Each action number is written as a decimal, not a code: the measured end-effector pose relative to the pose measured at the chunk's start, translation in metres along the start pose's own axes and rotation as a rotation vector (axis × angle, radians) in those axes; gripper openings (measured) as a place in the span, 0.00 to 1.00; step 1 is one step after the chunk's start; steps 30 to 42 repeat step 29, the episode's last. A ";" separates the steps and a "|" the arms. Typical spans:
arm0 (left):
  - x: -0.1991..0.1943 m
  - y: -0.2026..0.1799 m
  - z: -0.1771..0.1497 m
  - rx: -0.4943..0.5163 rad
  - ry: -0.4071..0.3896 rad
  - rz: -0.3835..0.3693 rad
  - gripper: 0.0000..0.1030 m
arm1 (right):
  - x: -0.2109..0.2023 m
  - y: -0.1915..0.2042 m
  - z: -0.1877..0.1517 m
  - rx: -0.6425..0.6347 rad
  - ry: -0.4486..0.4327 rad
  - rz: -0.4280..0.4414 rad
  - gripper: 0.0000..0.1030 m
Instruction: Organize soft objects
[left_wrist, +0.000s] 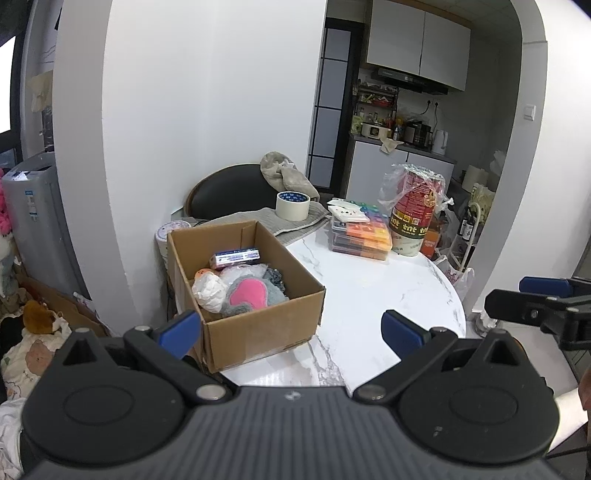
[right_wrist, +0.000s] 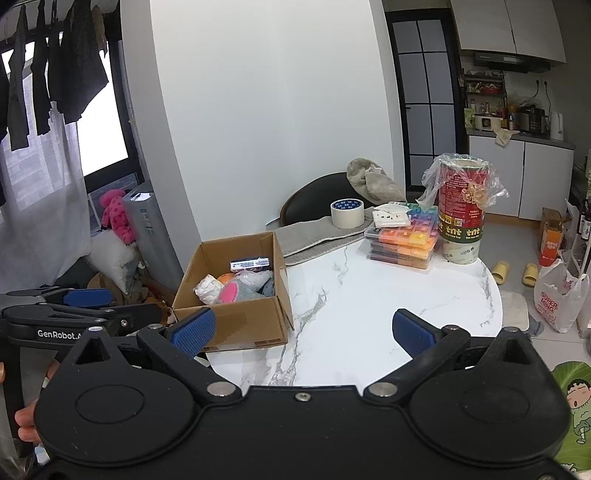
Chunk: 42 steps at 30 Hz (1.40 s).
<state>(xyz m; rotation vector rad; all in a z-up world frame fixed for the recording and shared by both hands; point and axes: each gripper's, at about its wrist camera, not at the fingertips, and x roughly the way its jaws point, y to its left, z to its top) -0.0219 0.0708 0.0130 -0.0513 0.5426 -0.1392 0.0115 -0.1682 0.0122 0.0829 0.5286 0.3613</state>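
Note:
An open cardboard box (left_wrist: 258, 325) (right_wrist: 240, 325) stands at the left edge of the white marble table (left_wrist: 369, 288) (right_wrist: 369, 288). Inside it lie a grey plush with a pink patch (left_wrist: 248, 294) (right_wrist: 236, 291), a white soft bundle (left_wrist: 209, 291) (right_wrist: 208, 287), an orange toy (left_wrist: 203, 273) and a small purple-and-white carton (left_wrist: 236, 256) (right_wrist: 249, 263). My left gripper (left_wrist: 291, 330) is open and empty, held in front of the box. My right gripper (right_wrist: 303, 328) is open and empty over the table's near edge. Each gripper shows at the side of the other's view.
At the table's far side are a roll of tape (left_wrist: 293, 205) (right_wrist: 347, 213) on a grey cloth (left_wrist: 258, 221), stacked colourful organiser boxes (left_wrist: 364, 232) (right_wrist: 402, 242) and a red tin in plastic wrap (left_wrist: 415, 214) (right_wrist: 461, 210). A dark chair (left_wrist: 232, 192) stands behind.

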 end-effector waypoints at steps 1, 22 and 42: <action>0.000 0.000 0.000 0.003 0.000 0.002 1.00 | 0.000 0.000 0.000 0.000 0.001 0.000 1.00; 0.003 -0.007 -0.001 0.025 0.004 -0.008 1.00 | 0.003 -0.002 -0.002 -0.013 0.006 -0.024 1.00; 0.007 -0.006 -0.002 0.021 0.009 -0.009 1.00 | 0.006 -0.001 -0.005 -0.014 0.019 -0.022 1.00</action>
